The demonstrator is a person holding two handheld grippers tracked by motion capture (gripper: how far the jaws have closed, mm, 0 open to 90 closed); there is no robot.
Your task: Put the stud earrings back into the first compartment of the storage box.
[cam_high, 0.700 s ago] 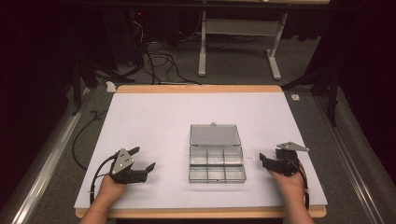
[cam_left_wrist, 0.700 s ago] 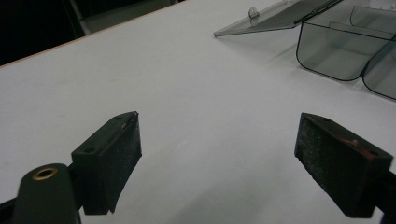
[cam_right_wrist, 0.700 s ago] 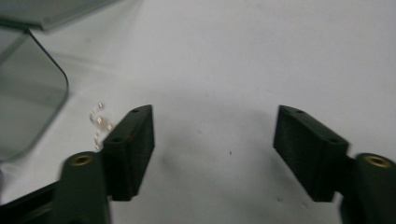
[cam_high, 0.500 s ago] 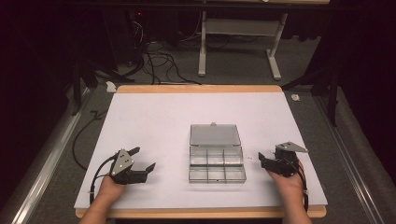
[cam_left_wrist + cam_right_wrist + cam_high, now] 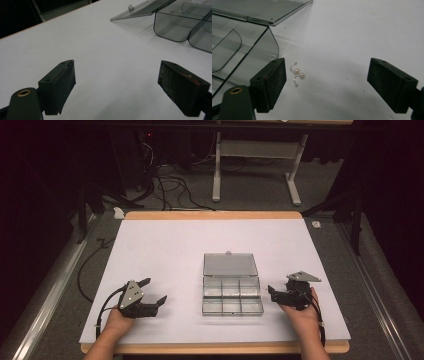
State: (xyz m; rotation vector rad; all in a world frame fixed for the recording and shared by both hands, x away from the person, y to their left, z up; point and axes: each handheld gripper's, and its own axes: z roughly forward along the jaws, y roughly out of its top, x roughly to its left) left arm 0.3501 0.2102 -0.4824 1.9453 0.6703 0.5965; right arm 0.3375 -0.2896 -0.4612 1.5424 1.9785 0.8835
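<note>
Nothing placed yet: box open, earrings still on the table.

The clear box [image 5: 232, 290] sits near the table's [image 5: 165, 245] front edge, lid back, compartments apparently empty. Two pearl earrings [image 5: 297, 73] lie just beside its right side. The left gripper [image 5: 150, 293] and right gripper [image 5: 325, 82] are both spread wide, holding nothing.

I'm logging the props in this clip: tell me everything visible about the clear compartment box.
The box is clear, grey-tinted plastic and sits flat on the white table, between the two grippers and touched by neither. Its base is split into six compartments, two rows of three, with rounded corners, and they look empty. The lid is open, hinged at the far edge and laid back almost flat, with a small latch tab at its far rim. Two pearl earrings lie on the table just outside the box's right side.
</note>
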